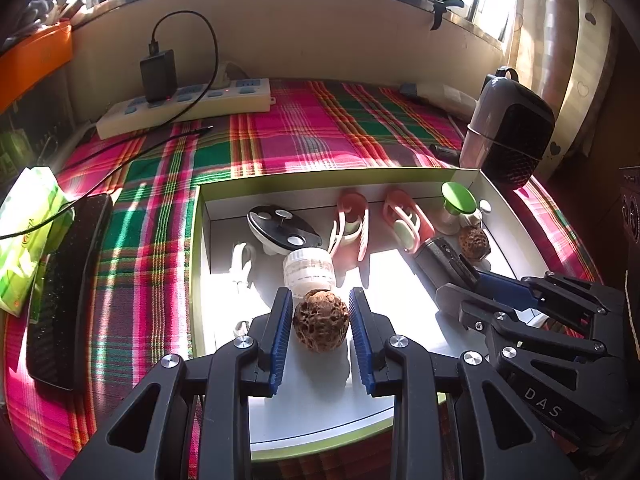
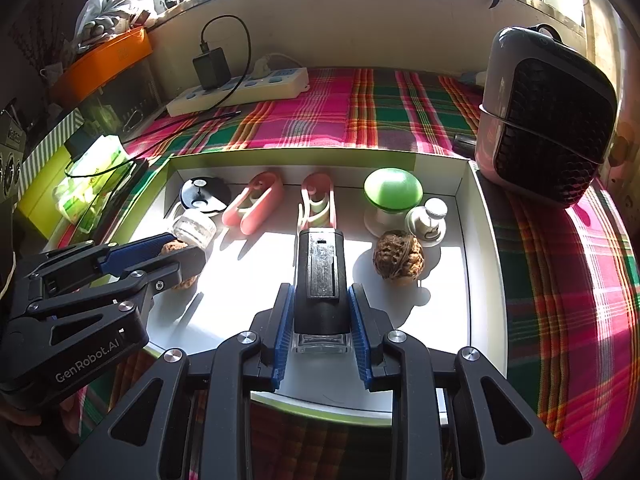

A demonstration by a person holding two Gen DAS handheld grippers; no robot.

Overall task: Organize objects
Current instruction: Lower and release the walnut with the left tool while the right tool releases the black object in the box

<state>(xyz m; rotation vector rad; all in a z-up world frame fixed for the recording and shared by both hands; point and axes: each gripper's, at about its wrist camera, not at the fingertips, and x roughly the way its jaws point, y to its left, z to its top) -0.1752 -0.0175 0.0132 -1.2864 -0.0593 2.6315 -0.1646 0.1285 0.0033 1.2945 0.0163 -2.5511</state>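
Note:
A white tray with a green rim (image 1: pixel 200 240) (image 2: pixel 476 216) lies on the plaid cloth. My left gripper (image 1: pixel 320 312) is shut on a brown walnut (image 1: pixel 321 320) just above the tray floor; it also shows in the right wrist view (image 2: pixel 180 258). My right gripper (image 2: pixel 320 304) is shut on a black rectangular device (image 2: pixel 320 276) with a clear base, also seen in the left wrist view (image 1: pixel 444 260). A second walnut (image 2: pixel 398 259) (image 1: pixel 474 240) rests on the tray to its right.
Along the tray's back stand a black-and-white dish (image 1: pixel 282 228), a clear jar (image 1: pixel 308 270), two pink clips (image 2: pixel 256 204) (image 2: pixel 318 200), a green mushroom-shaped item (image 2: pixel 392 190) and a small white knob (image 2: pixel 428 220). A dark heater (image 2: pixel 548 120), a power strip (image 1: pixel 184 108) and a tissue pack (image 1: pixel 24 236) surround the tray.

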